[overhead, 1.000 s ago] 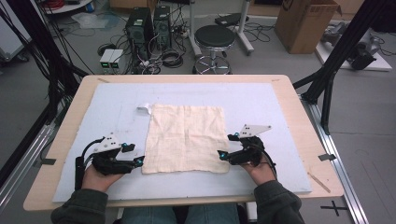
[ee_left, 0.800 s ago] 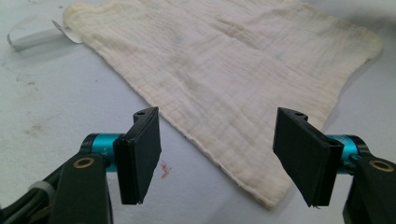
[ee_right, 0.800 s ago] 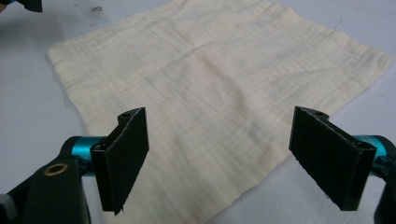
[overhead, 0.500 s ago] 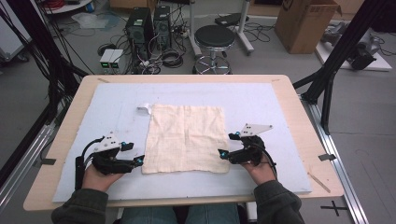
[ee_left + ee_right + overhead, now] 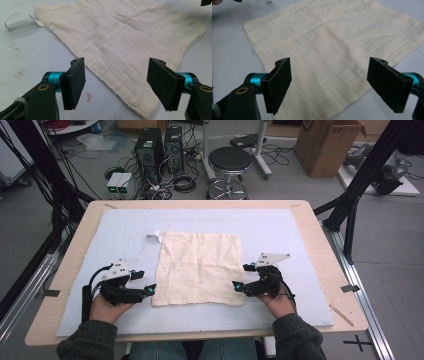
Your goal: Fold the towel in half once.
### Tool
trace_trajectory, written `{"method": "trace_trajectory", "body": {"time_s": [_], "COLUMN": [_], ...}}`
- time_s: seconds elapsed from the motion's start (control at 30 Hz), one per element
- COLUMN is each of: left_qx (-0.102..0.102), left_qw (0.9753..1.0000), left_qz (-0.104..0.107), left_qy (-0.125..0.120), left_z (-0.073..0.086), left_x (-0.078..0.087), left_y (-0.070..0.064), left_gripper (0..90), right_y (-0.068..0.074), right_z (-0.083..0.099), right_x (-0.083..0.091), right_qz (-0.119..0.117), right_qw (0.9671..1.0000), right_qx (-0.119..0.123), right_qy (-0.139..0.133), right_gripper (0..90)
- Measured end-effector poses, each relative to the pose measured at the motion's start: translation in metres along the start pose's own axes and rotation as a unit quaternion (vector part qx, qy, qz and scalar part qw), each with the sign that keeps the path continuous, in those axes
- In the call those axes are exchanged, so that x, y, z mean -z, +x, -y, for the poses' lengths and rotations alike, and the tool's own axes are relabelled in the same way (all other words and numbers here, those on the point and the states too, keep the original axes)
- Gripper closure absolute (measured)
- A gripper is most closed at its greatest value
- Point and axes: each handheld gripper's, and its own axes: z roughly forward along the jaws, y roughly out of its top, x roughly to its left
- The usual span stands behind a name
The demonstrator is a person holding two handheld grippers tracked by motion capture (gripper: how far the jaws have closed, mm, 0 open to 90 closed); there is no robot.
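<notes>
A robotics lab is showing here: black desktop computer towers [image 5: 159, 147] are standing on the grey floor amid tangled cables [image 5: 175, 182], a round black stool [image 5: 229, 159] is waiting nearby, and a brown cardboard box [image 5: 327, 145] is sitting behind black frame struts [image 5: 367, 175].

A square cream-coloured cloth [image 5: 199, 268] lies spread flat on the pale blue mat of the table [image 5: 310, 240], roughly in the middle and nearer the person's edge. Its gauzy weave shows faint creases and a few dull stains. Its edges are slightly wavy, and the near corners lie flat.
</notes>
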Motion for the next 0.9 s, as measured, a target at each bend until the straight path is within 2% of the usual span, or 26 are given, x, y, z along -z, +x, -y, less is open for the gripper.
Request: {"method": "trace_trajectory", "body": {"time_s": [0.13, 0.23, 0.4, 0.57, 0.67, 0.8, 0.9], "left_qx": [-0.006, -0.003, 0.011, 0.016, 0.020, 0.028, 0.024], "left_qw": [1.0000, 1.0000, 0.9998, 0.9998, 0.9998, 0.9996, 0.9997], "left_qz": [-0.003, -0.008, -0.013, -0.010, -0.006, -0.006, -0.008], "left_qy": [0.007, 0.003, -0.009, -0.008, -0.004, -0.006, -0.007], "left_z": [-0.004, -0.007, -0.010, -0.012, -0.015, -0.021, -0.025], "left_x": [-0.004, -0.004, -0.003, -0.003, -0.003, -0.006, -0.010], "left_y": [-0.001, 0.000, 0.003, 0.006, 0.009, 0.012, 0.014], "left_gripper": [33.3, 33.5, 31.7, 31.8, 31.8, 32.3, 32.3], "right_y": [-0.003, -0.004, -0.006, -0.008, -0.010, -0.015, -0.017], "right_z": [-0.002, -0.005, -0.010, -0.016, -0.021, -0.027, -0.032], "right_x": [-0.002, -0.002, -0.003, -0.006, -0.008, -0.010, -0.009], "right_qz": [-0.011, -0.011, -0.006, 0.002, 0.003, 0.006, 0.007], "right_qw": [0.9998, 0.9998, 0.9998, 0.9998, 0.9994, 0.9994, 0.9995], "right_qx": [-0.009, -0.011, -0.017, -0.014, -0.027, -0.025, -0.019], "right_qy": [0.010, 0.009, 0.011, 0.014, 0.023, 0.024, 0.024], "right_gripper": [19.4, 18.7, 16.3, 13.6, 12.4, 12.2, 12.2]}}
